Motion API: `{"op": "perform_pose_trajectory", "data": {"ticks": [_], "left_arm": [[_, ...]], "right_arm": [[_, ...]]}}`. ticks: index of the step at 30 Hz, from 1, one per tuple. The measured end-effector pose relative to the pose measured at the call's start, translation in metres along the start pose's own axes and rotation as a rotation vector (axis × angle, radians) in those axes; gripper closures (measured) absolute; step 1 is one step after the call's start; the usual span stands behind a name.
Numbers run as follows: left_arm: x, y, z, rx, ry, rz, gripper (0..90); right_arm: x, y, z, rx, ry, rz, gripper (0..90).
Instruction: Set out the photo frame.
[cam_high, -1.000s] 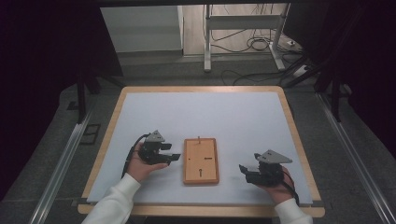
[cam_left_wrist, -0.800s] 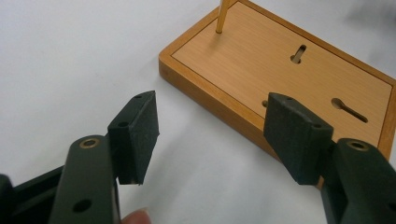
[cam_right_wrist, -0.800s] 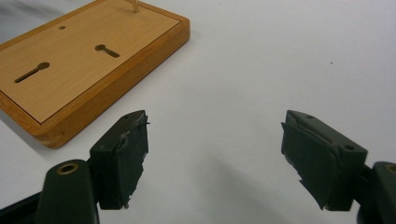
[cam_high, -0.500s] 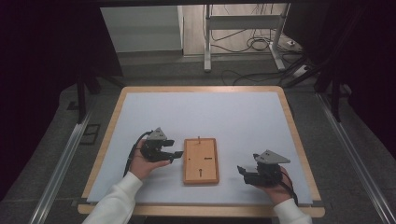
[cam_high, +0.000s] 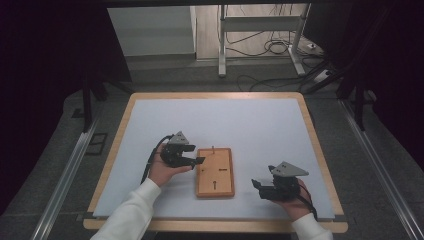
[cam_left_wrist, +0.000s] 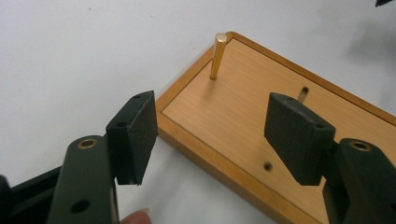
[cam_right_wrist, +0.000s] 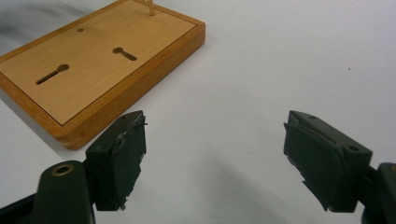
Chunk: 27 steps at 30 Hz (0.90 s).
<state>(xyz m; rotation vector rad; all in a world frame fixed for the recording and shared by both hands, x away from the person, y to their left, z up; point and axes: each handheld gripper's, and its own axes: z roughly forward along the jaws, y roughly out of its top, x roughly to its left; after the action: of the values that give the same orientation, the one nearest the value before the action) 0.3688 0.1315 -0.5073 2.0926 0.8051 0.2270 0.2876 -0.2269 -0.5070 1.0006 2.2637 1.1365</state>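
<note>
While the wooden board (cam_high: 215, 171) lies flat on the white table (cam_high: 220, 120) close to its near edge, a little left of the middle, the left hand-held gripper (cam_high: 196, 161) sits right at the board's left edge with its jaws spread wide and nothing between them. From the left gripper view, one pad (cam_left_wrist: 136, 135) hangs over the bare table just outside the board's rim, and the other pad (cam_left_wrist: 296, 135) stands above the board's face; neither presses on the wood. A slim brass pin (cam_left_wrist: 217, 56) stands upright near the board's far end, close to its left corner. The board (cam_right_wrist: 93, 70) also carries two keyhole-shaped slots (cam_right_wrist: 124, 53) along its middle line and a small round hole (cam_left_wrist: 267, 165).

The right hand-held gripper (cam_high: 258, 186) rests toward the table's near right corner, well apart from the board, with clear table between. Its jaws are also wide apart and empty, over plain white surface, and the pads (cam_right_wrist: 123, 158) look worn and frayed at their edges. A white sleeve (cam_high: 131, 212) covers the left forearm.
</note>
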Motion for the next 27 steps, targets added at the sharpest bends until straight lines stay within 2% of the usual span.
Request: {"op": "perform_pose_trajectory", "data": {"ticks": [9, 18, 20, 22, 24, 25, 27], "left_arm": [[0.005, 0.01, 0.014, 0.003, -0.009, -0.002, 34.9], [-0.001, 0.021, 0.035, 0.017, -0.026, 0.026, 38.3], [-0.002, 0.024, 0.041, 0.016, -0.042, 0.04, 41.6], [-0.002, 0.025, 0.044, 0.014, -0.039, 0.052, 46.1], [-0.002, 0.025, 0.046, 0.007, -0.052, 0.047, 54.8], [-0.002, 0.026, 0.046, 0.007, -0.054, 0.059, 57.4], [-0.003, 0.025, 0.048, 0.009, -0.056, 0.056, 62.5]], "right_arm": [[0.003, 0.0, 0.003, 0.01, 0.003, -0.004, 21.6], [0.003, -0.001, 0.004, 0.02, -0.001, -0.001, 21.4], [0.004, -0.001, 0.005, 0.024, 0.0, -0.006, 21.3], [0.004, -0.001, 0.004, 0.022, 0.001, -0.01, 21.2], [0.004, 0.0, 0.004, 0.02, 0.0, -0.012, 21.2], [0.004, 0.0, 0.004, 0.019, -0.001, -0.012, 21.2], [0.004, 0.0, 0.004, 0.019, -0.001, -0.01, 21.2]]}}
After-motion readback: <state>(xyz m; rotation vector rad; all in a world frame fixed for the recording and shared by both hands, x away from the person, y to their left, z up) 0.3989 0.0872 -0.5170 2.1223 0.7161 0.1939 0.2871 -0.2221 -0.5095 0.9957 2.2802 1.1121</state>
